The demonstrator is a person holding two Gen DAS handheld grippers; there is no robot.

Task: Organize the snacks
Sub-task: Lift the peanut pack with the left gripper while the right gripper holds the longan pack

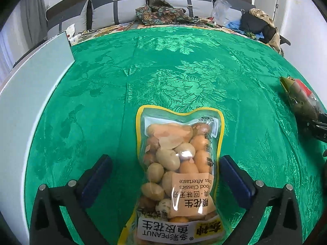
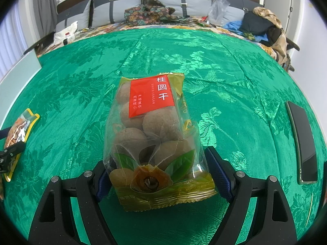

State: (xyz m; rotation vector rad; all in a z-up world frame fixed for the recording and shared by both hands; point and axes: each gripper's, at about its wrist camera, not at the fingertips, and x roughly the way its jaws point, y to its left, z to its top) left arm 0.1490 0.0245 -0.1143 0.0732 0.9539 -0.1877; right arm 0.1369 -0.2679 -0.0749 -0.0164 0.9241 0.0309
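Left wrist view: my left hand-held gripper (image 1: 165, 175) is spread wide, the peanut bag (image 1: 177, 173) flat on the green desk (image 1: 102, 81) between the fingers, gaps both sides, pads (image 1: 96, 179) not touching it. Only this view shows the pale board (image 1: 34, 94) along the left edge. Right wrist view: my right hand-held gripper (image 2: 157, 175) pinches the dried longan bag (image 2: 151, 134) at its lower end, both pads against the sides, bag reaching away from me over the cloth. Only here: black phone (image 2: 302, 143) lying well off to the right. Each view catches the other bag at its edge, longan far right in the left view, peanuts far left in the right view.
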